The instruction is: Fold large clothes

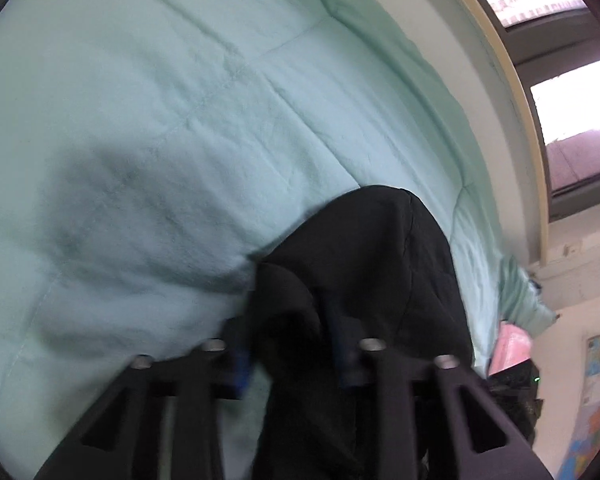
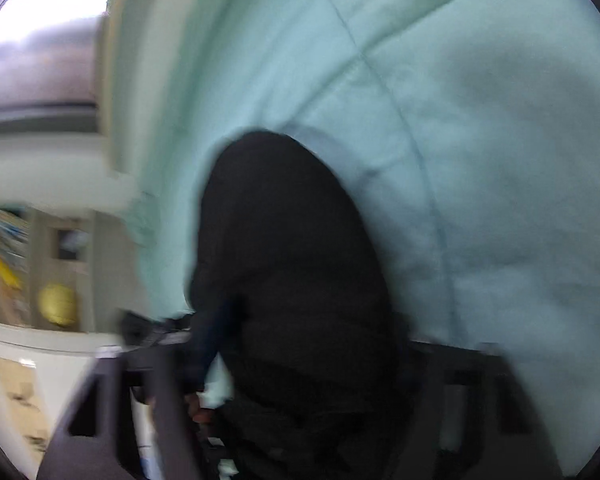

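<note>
Covering most of both views: pale mint-green quilted comforter (image 1: 160, 120) spread on the bed, stitched seams running across it, soft and puffy. Window with cream frame (image 1: 540, 128) at the upper right of the left wrist view; blurred shelving with a yellow round object (image 2: 58, 304) at the lower left of the right wrist view.

Black soft fabric garment (image 1: 364, 264) sits lower centre in both views, bunched and draped rather than flat, over the comforter; whether it touches the comforter or is lifted off it, cannot tell. Also seen as a dark mound (image 2: 292, 264) in the right wrist view, heavy motion blur there.

Left gripper (image 1: 296, 356): fingers fairly close together, black cloth gathered between them, looks clamped on a fold of the garment. Right gripper (image 2: 300, 364): cloth fills the gap and hides most of both fingers, blur is bad, cannot tell how far open it is or whether it really has hold.

Handling judgement: garment limp, light to medium weight, no stiffness, will sag and slide wherever unsupported; not fragile, slight slip risk on smooth weave. Best taken at an edge, hem or shoulder seam, one gripper at each corner, pinching a single layer so it hangs straight before folding.
</note>
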A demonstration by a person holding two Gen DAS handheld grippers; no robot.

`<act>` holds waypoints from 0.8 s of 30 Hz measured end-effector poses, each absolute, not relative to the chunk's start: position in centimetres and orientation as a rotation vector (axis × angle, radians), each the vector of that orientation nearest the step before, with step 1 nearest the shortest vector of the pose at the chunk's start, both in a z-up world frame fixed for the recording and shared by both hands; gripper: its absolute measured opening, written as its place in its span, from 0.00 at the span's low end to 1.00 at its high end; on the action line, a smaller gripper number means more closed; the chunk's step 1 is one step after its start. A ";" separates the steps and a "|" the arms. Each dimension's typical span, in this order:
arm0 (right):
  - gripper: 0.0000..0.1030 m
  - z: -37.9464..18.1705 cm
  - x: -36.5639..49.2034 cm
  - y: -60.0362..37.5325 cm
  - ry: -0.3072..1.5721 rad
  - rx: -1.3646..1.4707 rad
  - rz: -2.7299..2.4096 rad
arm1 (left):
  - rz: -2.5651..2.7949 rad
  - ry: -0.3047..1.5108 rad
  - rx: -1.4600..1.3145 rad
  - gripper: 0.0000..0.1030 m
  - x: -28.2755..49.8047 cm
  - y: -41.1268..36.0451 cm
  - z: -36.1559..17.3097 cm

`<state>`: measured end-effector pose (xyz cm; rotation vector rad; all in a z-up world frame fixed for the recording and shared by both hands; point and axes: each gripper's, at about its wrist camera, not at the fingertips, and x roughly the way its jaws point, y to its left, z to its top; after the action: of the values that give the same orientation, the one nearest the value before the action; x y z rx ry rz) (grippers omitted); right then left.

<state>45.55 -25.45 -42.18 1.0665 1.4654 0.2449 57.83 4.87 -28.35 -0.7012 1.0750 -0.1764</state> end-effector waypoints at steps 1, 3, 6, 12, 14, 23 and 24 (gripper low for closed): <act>0.36 -42.2 45.7 -25.3 1.475 1.024 0.235 | -0.172 1.063 -0.679 0.17 57.7 4.7 -27.9; 0.20 -41.0 45.7 -25.4 1.452 0.986 0.252 | -0.170 1.034 -0.646 0.15 57.6 4.7 -26.6; 0.14 -38.3 45.4 -25.6 1.411 0.928 0.277 | -0.211 0.957 -0.540 0.13 56.3 3.8 -23.2; 0.14 -31.7 41.7 -24.8 1.314 0.755 0.333 | -0.315 0.781 -0.319 0.13 49.3 2.4 -16.9; 0.14 -30.4 39.9 -25.1 1.301 0.762 0.350 | -0.333 0.777 -0.292 0.14 47.2 2.5 -16.3; 0.14 -27.3 31.1 -22.8 1.344 0.603 0.393 | -0.289 0.925 -0.224 0.17 37.7 4.1 -19.8; 0.15 -27.1 29.9 -22.6 1.343 0.603 0.401 | -0.281 0.942 -0.242 0.20 36.7 4.5 -20.3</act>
<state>29.87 -22.58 -27.07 0.6027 1.3430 0.4006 36.72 4.52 -20.30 -0.2419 0.9423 -0.2812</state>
